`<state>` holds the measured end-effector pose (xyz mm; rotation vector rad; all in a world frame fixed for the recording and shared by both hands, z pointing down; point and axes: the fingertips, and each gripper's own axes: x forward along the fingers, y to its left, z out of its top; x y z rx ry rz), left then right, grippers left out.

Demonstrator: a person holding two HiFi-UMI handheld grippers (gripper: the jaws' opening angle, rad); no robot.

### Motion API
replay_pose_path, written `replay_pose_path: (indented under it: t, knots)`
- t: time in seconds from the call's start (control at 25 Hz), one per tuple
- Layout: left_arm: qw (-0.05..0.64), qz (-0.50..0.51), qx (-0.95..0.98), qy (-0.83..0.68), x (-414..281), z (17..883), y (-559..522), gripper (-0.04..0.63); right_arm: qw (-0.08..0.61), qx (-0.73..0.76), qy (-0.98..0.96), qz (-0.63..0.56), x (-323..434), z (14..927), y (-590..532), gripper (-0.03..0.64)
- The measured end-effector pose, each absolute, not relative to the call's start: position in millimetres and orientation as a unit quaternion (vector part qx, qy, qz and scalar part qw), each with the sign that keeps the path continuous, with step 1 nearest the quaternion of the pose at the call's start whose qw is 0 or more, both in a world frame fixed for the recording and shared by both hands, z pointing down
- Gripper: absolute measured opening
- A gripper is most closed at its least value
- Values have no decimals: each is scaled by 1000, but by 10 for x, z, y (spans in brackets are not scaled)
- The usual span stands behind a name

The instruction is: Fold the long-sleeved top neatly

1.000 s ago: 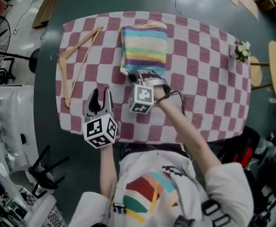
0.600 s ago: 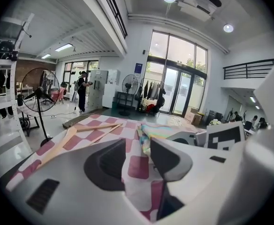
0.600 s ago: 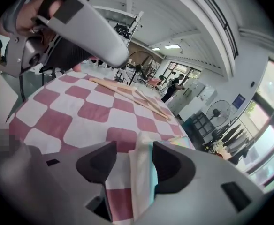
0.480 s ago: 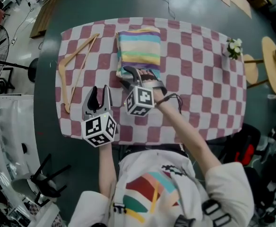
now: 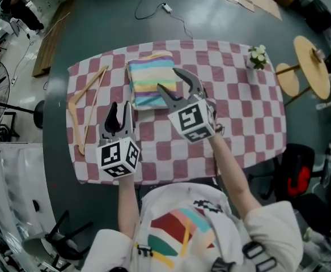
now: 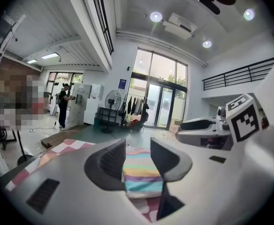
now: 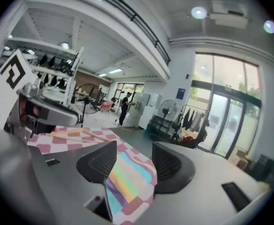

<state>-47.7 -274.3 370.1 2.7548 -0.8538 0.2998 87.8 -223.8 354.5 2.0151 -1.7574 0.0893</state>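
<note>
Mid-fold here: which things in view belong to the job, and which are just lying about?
Job: folded striped top; checked table; left hand-held gripper, open; right hand-held gripper, jaws just opened, nothing held between them.
Lying about: wooden hanger; small flowers; round stools; floor cable.

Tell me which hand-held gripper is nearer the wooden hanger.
Left. The left hand-held gripper is just beside the hanger; the right hand-held gripper is beyond the folded top.
</note>
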Motion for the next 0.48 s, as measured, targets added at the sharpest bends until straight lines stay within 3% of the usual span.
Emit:
replay_pose_path:
  t: [0.2, 0.32, 0.48]
  knots:
    - [93, 84, 957, -261, -258, 3415, -2539, 85, 115, 815, -565, 57, 1228, 3270, -1575, 202]
    - [81, 86, 962, -247, -166, 3362, -2352, 27, 84, 845, -523, 69, 1313, 3289, -1199, 151]
    - [87, 105, 966, -220, -14, 3489, -2053, 8, 72, 858, -498, 103, 1289, 3483, -866, 61]
